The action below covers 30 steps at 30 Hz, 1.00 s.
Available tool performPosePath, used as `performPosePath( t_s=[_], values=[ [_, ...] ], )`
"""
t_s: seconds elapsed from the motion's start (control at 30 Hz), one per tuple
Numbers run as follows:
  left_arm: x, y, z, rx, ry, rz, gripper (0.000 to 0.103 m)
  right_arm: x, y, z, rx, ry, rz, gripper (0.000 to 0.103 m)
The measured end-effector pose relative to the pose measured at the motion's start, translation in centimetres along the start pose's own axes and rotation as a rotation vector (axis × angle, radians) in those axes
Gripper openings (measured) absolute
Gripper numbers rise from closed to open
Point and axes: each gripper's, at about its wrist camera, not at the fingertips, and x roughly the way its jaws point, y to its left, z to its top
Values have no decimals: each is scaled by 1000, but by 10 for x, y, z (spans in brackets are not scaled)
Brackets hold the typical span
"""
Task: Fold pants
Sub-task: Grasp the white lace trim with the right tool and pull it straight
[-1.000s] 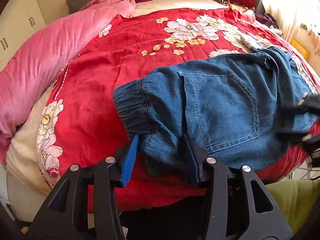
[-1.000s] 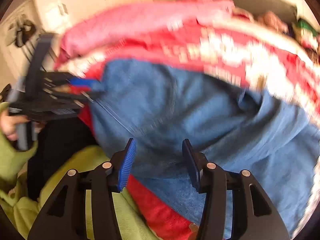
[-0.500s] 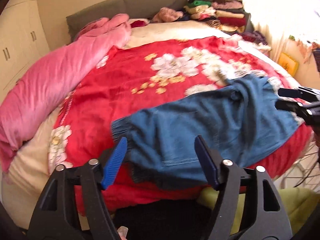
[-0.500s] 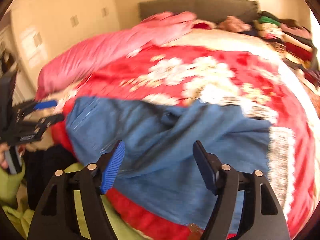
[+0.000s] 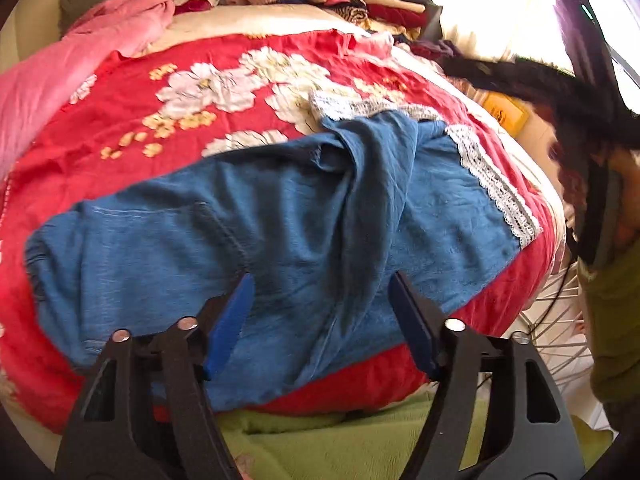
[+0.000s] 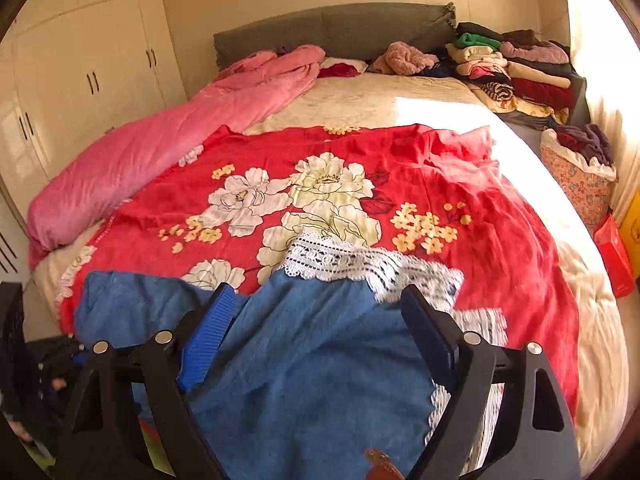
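Blue denim pants (image 5: 280, 232) with white lace hems (image 5: 496, 184) lie crumpled across the near edge of a red floral blanket (image 5: 160, 120) on the bed. My left gripper (image 5: 320, 320) is open and empty, held above the pants near the seat. My right gripper (image 6: 316, 332) is open and empty above the leg end, with the pants (image 6: 312, 360) and their lace hems (image 6: 344, 260) just ahead of it. The right gripper also shows, blurred, at the right edge of the left wrist view (image 5: 580, 92).
A pink duvet (image 6: 160, 152) lies along the left side of the bed. Stacks of folded clothes (image 6: 516, 72) sit at the back right by the grey headboard (image 6: 332, 28). A floral basket (image 6: 580, 176) stands beside the bed. Green fabric (image 5: 320, 440) is below the left gripper.
Both grippers have opened wider, let go of the pants and pulled back. The pants now lie spread wider along the bed's near edge, lace hems showing.
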Motion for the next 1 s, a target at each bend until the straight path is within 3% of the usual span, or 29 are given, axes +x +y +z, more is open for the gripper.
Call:
performPosePath(
  t_s=[0.23,0.47,0.53,0.57,0.63,0.67,0.9,1.0],
  values=[
    [26,-6,8,15,26,-15,52,101,18,28,-2,135,-39,84],
    [49,-7,10,40,65,-19,53,166,20,36,31,214,-105,83],
    [53,-7,10,46,70,-25,56,177,15,34,30,238,-119,57],
    [54,-8,11,50,71,-28,56,180,8,32,39,244,-124,36],
    [54,-8,10,61,68,-34,58,171,-2,31,78,214,-76,23],
    [54,-8,10,64,66,-36,58,159,-10,30,105,187,-55,11],
    [52,-7,13,69,36,-40,66,66,-57,22,224,52,-10,10],
    [51,-7,13,63,21,-37,67,25,-78,11,258,7,-34,10]
  ],
)
